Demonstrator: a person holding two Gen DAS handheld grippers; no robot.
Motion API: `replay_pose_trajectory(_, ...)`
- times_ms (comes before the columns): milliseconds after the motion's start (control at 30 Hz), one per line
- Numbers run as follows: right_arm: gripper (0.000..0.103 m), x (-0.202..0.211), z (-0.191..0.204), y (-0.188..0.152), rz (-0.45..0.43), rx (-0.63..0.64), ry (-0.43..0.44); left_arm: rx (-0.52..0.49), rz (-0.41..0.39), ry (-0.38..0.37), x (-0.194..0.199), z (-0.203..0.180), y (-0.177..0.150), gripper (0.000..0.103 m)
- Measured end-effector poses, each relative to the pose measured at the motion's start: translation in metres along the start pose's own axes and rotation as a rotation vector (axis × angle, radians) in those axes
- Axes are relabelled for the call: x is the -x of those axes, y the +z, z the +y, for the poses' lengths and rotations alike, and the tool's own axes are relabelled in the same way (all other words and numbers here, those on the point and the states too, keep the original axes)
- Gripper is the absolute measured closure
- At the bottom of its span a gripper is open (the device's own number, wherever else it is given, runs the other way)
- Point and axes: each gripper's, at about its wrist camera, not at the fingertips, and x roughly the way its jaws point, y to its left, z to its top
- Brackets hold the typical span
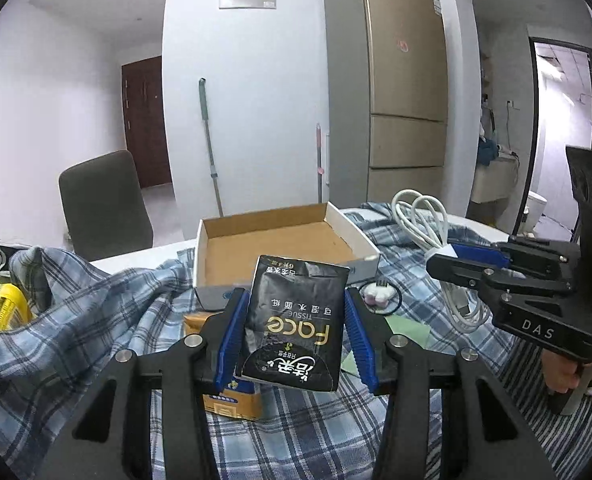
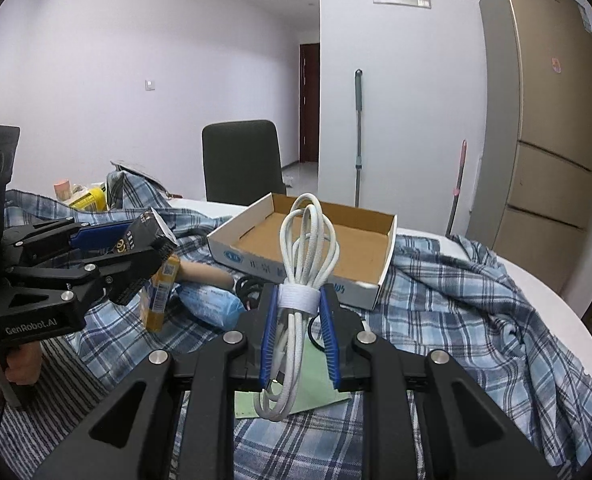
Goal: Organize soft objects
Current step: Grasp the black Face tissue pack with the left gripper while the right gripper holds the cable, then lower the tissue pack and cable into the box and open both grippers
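My left gripper (image 1: 293, 304) is shut on a black "Face" tissue pack (image 1: 296, 320) and holds it upright above the cloth, just in front of the open cardboard box (image 1: 279, 248). My right gripper (image 2: 298, 300) is shut on a coiled white cable (image 2: 308, 236) bound with a white strap, held upright in front of the same box (image 2: 308, 240). In the left wrist view the right gripper (image 1: 444, 258) with the cable (image 1: 420, 216) is at the right. In the right wrist view the left gripper (image 2: 151, 240) with the pack is at the left.
A blue plaid cloth (image 1: 95, 304) covers the white table (image 2: 536, 280). On it lie an orange pack (image 1: 231, 396), a green sheet (image 2: 316, 368), a blue mask packet (image 2: 211, 304), a black hair tie with a white charm (image 1: 380, 296), and a yellow bottle (image 1: 7, 308). A chair (image 2: 241, 160) stands behind.
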Motion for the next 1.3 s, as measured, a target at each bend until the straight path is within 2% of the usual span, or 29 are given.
replay_pose_trajectory(233, 0.083, 0.014, -0.001, 0.027, -0.052, 0.011, -0.051, 0.033, -0.079, 0.044, 0.029, 0.005, 0.036, 0.053)
replay_pose_trajectory(367, 0.083, 0.025, -0.002, 0.062, -0.089, 0.019, -0.066, 0.013, -0.129, 0.087, 0.043, 0.002, 0.07, 0.053)
replay_pose_trajectory(533, 0.083, 0.029, -0.005, 0.11, -0.166, -0.009, -0.117, -0.004, -0.198, 0.104, 0.056, -0.01, 0.11, 0.053)
replay_pose_trajectory(600, 0.083, 0.022, -0.008, 0.128, -0.14, -0.032, -0.154, -0.009, -0.219, 0.112, 0.056, -0.014, 0.123, 0.053)
replay_pose_trajectory(667, 0.083, 0.014, -0.015, 0.141, -0.128, -0.072, -0.115, 0.009, -0.228, 0.104, 0.052, -0.013, 0.135, 0.053)
replay_pose_trajectory(767, 0.083, 0.004, -0.021, 0.153, -0.149, -0.103, -0.131, 0.035, -0.233, 0.103, 0.039, -0.007, 0.153, 0.053)
replay_pose_trajectory(900, 0.083, -0.016, -0.028, 0.161, -0.143, -0.137, -0.136, 0.07, -0.214, 0.107, 0.009, 0.009, 0.168, 0.053)
replay_pose_trajectory(1067, 0.083, -0.05, -0.034, 0.154, -0.093, -0.158, -0.14, 0.115, -0.156, 0.124, -0.038, 0.035, 0.169, 0.053)
replay_pose_trajectory(1167, 0.083, -0.072, -0.037, 0.146, -0.049, -0.159, -0.134, 0.111, -0.108, 0.138, -0.066, 0.042, 0.161, 0.053)
replay_pose_trajectory(1233, 0.083, -0.088, -0.04, 0.137, -0.016, -0.169, -0.122, 0.141, -0.047, 0.103, -0.088, 0.054, 0.154, 0.053)
replay_pose_trajectory(1300, 0.083, -0.106, -0.044, 0.127, 0.03, -0.182, -0.108, 0.161, -0.004, 0.106, -0.111, 0.064, 0.145, 0.052)
